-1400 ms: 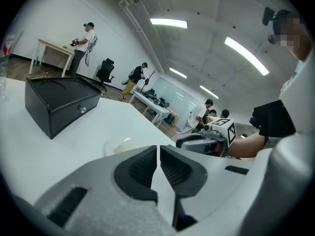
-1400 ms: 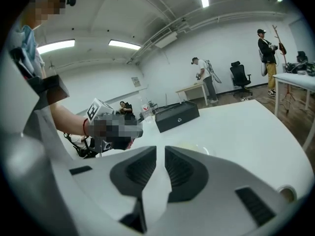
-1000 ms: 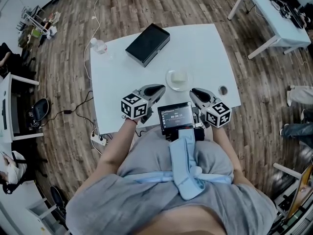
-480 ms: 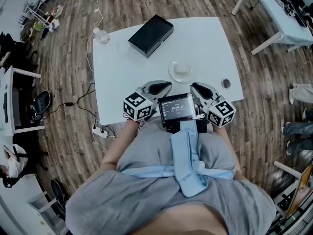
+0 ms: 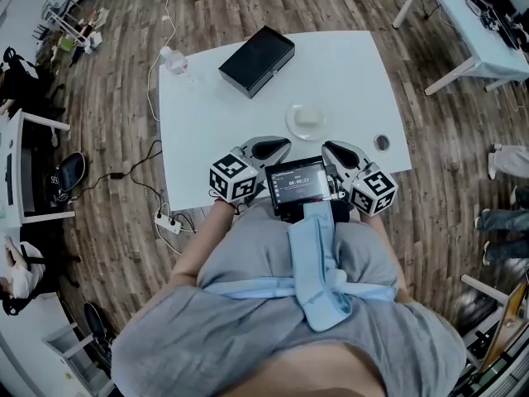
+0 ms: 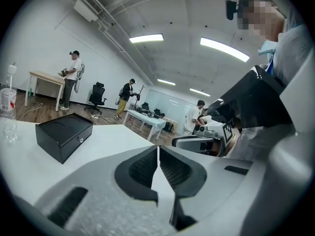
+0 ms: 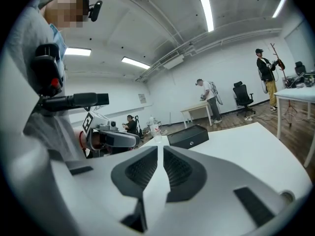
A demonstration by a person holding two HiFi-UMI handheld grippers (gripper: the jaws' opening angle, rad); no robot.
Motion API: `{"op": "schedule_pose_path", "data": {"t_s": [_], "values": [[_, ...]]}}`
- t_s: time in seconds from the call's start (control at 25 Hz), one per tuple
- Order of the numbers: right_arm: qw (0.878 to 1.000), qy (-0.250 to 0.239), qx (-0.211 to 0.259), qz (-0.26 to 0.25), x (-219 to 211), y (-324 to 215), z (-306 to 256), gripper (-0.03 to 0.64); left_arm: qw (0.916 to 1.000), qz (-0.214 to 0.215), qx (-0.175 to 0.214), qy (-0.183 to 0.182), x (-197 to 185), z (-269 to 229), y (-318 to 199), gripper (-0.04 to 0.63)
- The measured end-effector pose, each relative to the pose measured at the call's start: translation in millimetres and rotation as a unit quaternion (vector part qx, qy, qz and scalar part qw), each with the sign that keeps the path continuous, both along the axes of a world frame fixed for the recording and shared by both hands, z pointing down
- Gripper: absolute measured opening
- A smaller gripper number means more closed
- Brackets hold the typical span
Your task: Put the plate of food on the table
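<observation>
Now both claws sit back by the person's belly, farther from the plate than a second ago. The plate (image 5: pixel 307 121) has not moved. It rests on the white bench (image 5: pixel 351 69), at 12 o'clock from the claws and apart from both. So I think the job is done and the claws are just pulling away.

The left claw (image 5: pixel 281 145) is squeezed almost shut, with only a thin slit and nothing in it. The right claw (image 5: pixel 331 149) is the same, narrow and holding nothing. Their dark pads (image 6: pixel 143 167) look bumpy, like rubber.

The plate is round, white and looks smooth and hard. The food (image 5: pixel 308 118) on it is a small pale lump; I cannot tell what it is. The bench is flat and smooth. A black box (image 5: pixel 257 59) with straight sides lies at 11 o'clock from the plate. A clear bottle (image 5: pixel 175 60) stands at 10 o'clock.
</observation>
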State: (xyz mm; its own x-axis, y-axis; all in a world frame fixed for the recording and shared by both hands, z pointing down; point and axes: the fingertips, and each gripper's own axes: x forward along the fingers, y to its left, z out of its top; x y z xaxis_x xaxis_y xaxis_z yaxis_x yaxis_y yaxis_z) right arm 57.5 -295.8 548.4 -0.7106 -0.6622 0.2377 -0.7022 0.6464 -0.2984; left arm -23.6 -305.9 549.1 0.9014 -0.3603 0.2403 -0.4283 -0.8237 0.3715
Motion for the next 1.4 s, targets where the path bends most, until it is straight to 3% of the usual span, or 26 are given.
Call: {"op": "schedule_pose_path", "data": {"t_s": [1.4], "values": [[1.0, 0.015, 0.019, 0.005, 0, 5, -10, 0.043, 0.9998, 0.021, -0.006, 0.001, 5, 5, 13, 0.026]]}}
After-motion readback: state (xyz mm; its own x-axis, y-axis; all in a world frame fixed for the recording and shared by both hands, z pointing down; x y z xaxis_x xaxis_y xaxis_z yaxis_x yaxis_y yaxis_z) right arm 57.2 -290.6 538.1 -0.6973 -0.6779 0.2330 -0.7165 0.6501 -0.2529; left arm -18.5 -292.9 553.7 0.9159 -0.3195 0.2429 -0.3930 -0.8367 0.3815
